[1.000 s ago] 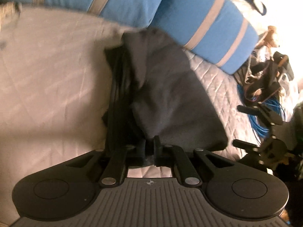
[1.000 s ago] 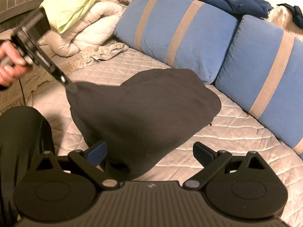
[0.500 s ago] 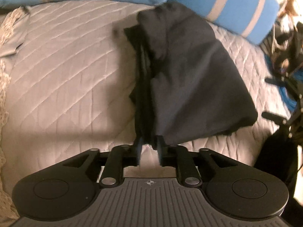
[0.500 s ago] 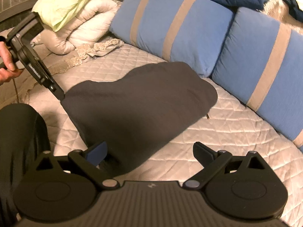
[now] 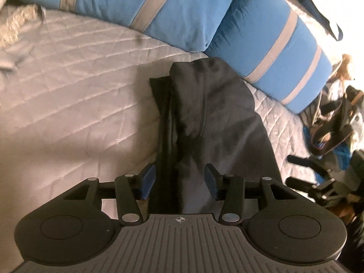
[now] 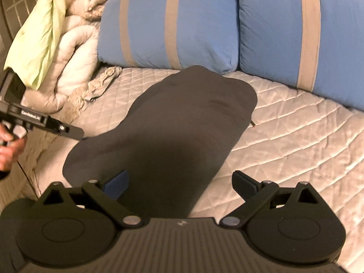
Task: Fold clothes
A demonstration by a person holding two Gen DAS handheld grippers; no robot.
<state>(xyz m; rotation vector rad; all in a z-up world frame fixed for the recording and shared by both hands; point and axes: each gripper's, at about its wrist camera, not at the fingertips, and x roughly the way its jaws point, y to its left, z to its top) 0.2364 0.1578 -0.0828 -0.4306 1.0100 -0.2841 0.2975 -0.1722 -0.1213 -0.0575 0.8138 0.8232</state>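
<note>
A pale quilted bed cover fills the background, with a dark grey folded garment laid across its centre below two blue striped cushions. The left gripper is seen with fingers parted around the cloth's near edge, unclamped. The right gripper is spread wide over it, holding nothing.

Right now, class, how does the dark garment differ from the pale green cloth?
The dark garment is charcoal; the pale green cloth is light. The dark garment lies spread on the quilted bed cover; the pale green cloth drapes over a bundled white comforter. Both are soft fabric.
</note>
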